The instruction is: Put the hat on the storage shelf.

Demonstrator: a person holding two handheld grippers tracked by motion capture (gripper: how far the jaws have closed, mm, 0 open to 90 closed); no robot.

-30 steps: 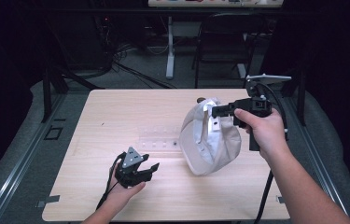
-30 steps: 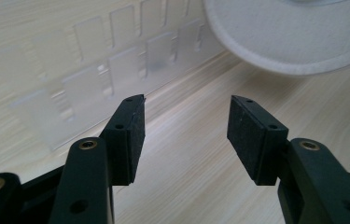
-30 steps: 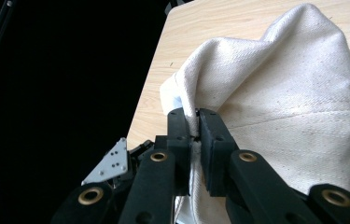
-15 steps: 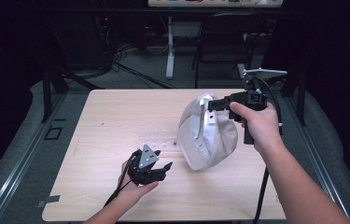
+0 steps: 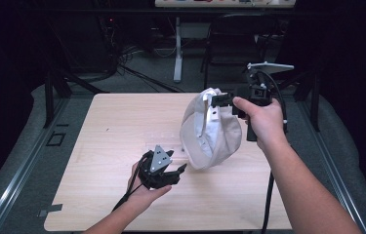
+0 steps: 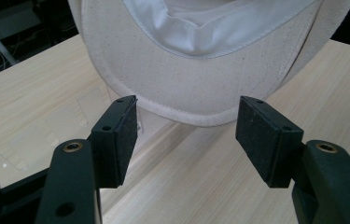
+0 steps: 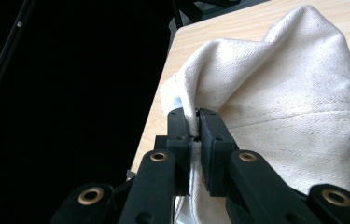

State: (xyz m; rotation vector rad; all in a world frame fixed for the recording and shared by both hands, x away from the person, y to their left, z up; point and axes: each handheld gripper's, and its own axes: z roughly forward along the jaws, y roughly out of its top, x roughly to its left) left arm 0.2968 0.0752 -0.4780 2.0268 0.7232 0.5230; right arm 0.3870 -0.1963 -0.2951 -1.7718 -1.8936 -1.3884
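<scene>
Right tool (image 5: 218,101) pinches rim of cream cloth hat (image 5: 210,134), hat hanging lifted above counter (image 5: 107,126). Left tool (image 5: 175,171) just beside hat's lower edge, jaws just opened wide, nothing between.

The rectangular bench (image 5: 122,126) with a pale wood-grain top stands on a grey floor (image 5: 19,165). Near the middle of its top lies a flat, clear plastic sheet (image 5: 168,139), hard to make out against the wood. The lowest part of the cream fabric cap (image 5: 210,141) hangs close above the top; whether it touches is unclear.
</scene>
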